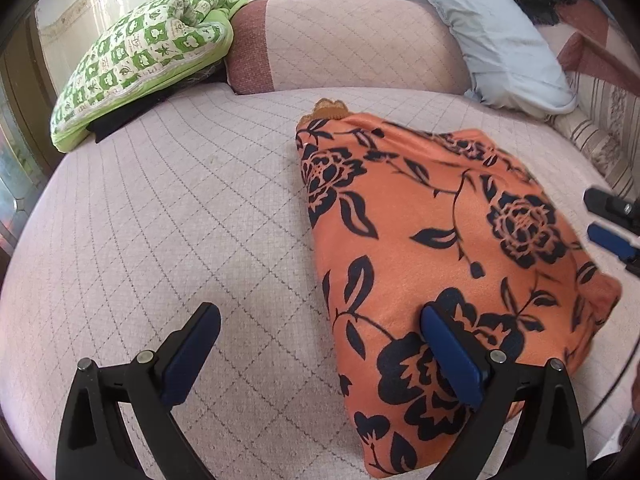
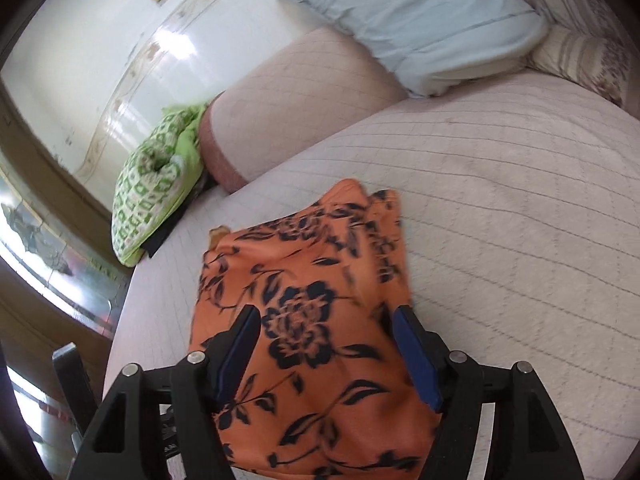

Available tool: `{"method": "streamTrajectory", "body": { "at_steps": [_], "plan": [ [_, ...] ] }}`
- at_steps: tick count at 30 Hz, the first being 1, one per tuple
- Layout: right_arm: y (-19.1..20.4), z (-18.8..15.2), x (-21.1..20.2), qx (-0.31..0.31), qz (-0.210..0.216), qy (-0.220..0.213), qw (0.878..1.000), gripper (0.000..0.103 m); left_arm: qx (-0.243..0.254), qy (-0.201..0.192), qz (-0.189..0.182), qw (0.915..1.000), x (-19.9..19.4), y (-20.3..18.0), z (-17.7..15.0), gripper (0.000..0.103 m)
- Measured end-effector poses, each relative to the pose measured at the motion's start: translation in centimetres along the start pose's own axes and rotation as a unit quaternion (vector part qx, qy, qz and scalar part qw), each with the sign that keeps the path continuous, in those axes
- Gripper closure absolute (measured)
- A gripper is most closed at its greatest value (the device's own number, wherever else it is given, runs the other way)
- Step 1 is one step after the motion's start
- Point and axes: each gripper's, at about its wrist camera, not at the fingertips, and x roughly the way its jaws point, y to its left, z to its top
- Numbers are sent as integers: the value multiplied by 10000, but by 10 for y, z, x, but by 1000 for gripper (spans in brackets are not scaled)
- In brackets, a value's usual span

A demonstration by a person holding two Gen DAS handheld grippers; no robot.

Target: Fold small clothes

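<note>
An orange garment with dark floral print [image 1: 432, 240] lies folded on the quilted pale pink bed [image 1: 180, 208]. My left gripper [image 1: 320, 320] is open and empty, just above the bed at the garment's near left edge; its right finger [image 1: 452, 356] is over the cloth. My right gripper [image 2: 326, 320] is open and empty, its jaws wide on either side of the garment [image 2: 312, 320] and hovering over it. The right gripper's fingers also show at the right edge of the left wrist view [image 1: 612, 220].
A green and white patterned quilt [image 1: 140, 60] lies at the bed's far left corner beside a pink quilted bolster [image 1: 344, 44]. A pale blue pillow [image 1: 496, 36] and a striped pillow [image 1: 600, 140] lie at the far right. The bed edge drops off on the left [image 2: 116, 320].
</note>
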Motion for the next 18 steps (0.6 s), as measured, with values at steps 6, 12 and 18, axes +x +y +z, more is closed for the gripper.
{"method": "streamTrajectory", "body": {
  "at_steps": [6,12,18],
  "plan": [
    [-42,11,-6,589,124,128,9981,31,-203,-229,-746,9967,-14,18,14,3],
    [-72,13,-4,1156,487,350,9915,31,-509,24,-1724,9837,-6,35,24,3],
    [-81,9,8,1432,883,717,9831,31,-455,415,-1823,9813,14,31,22,3]
  ]
}}
